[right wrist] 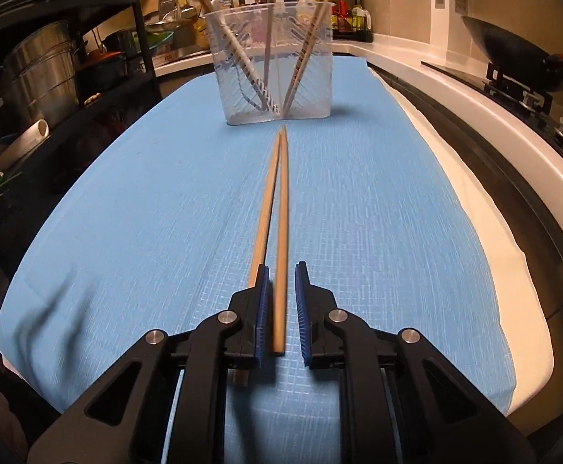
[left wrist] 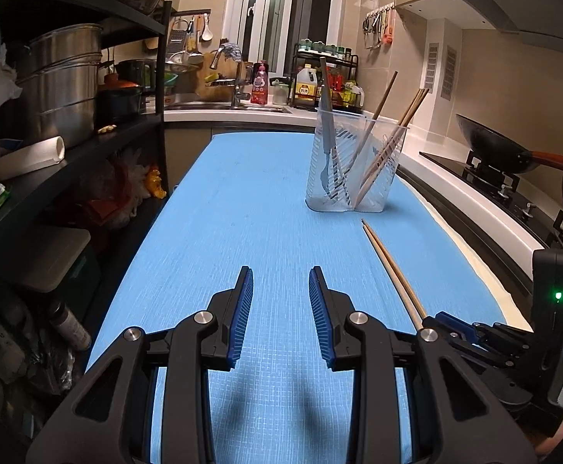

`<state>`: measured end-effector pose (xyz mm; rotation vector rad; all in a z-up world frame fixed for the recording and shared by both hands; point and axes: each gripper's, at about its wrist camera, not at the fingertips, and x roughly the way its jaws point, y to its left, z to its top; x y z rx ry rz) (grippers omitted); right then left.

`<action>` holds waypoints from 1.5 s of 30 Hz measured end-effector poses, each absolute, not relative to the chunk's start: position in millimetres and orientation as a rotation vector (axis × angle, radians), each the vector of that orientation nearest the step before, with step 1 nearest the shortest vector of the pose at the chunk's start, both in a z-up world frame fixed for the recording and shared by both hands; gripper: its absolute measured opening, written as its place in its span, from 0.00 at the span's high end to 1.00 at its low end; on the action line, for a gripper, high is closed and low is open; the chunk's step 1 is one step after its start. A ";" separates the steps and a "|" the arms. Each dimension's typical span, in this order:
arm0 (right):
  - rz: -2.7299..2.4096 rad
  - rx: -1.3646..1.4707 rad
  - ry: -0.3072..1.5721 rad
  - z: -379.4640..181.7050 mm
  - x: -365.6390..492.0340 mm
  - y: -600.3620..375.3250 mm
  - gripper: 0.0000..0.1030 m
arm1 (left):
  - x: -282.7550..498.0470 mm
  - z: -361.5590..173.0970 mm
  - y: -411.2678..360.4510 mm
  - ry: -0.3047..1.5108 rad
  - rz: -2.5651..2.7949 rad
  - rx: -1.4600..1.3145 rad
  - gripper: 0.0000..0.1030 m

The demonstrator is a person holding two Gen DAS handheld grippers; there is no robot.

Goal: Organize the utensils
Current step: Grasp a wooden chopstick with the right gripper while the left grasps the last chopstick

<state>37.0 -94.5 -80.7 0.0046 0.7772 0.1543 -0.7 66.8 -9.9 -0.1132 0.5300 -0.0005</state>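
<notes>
Left gripper (left wrist: 281, 290) hangs open over the blue table (left wrist: 242, 212), nothing in it. Right gripper (right wrist: 282, 290) has one chopstick (right wrist: 281, 232) between its jaws, not pinched; the second chopstick (right wrist: 264, 208) lies outside, near the holder (right wrist: 273, 62).

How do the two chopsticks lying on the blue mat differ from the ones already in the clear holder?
The loose chopsticks lie flat on the blue mat; the stored chopsticks lean upright in the clear holder. The loose pair lies side by side with tips together; the stored ones splay apart. One loose chopstick sits between the right gripper fingers; the stored ones are untouched. All are plain wood.
</notes>
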 end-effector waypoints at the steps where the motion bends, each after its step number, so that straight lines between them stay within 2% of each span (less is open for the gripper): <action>1: 0.176 0.008 0.778 -80.5 36.5 -90.4 0.86 | -0.7 -10.1 68.0 0.531 0.001 -0.118 0.70; 7: 0.277 0.050 0.758 -84.2 32.2 -64.1 0.86 | 3.7 -17.2 73.3 0.561 0.006 -0.145 0.70; 12: 0.215 0.055 0.763 -84.5 32.0 -75.0 0.94 | 7.1 -25.6 70.9 0.590 -0.040 -0.160 0.70; 20: 0.095 0.094 0.787 -82.1 26.6 -108.2 0.94 | 15.5 -50.1 45.6 0.669 -0.143 -0.140 0.70; 24: 0.073 0.094 0.786 -82.9 23.9 -112.7 0.93 | 17.5 -59.7 44.9 0.685 -0.096 -0.115 0.65; 42: 0.042 0.030 0.763 -83.2 19.5 -106.0 0.93 | 20.6 -69.8 46.3 0.698 -0.009 -0.025 0.65; 44: 0.042 0.023 0.761 -83.4 18.6 -105.3 0.94 | 19.0 -70.8 44.3 0.688 -0.005 -0.010 0.66; 45: 0.040 0.019 0.760 -83.5 18.2 -104.8 0.94 | 18.0 -70.9 43.2 0.681 -0.006 -0.007 0.72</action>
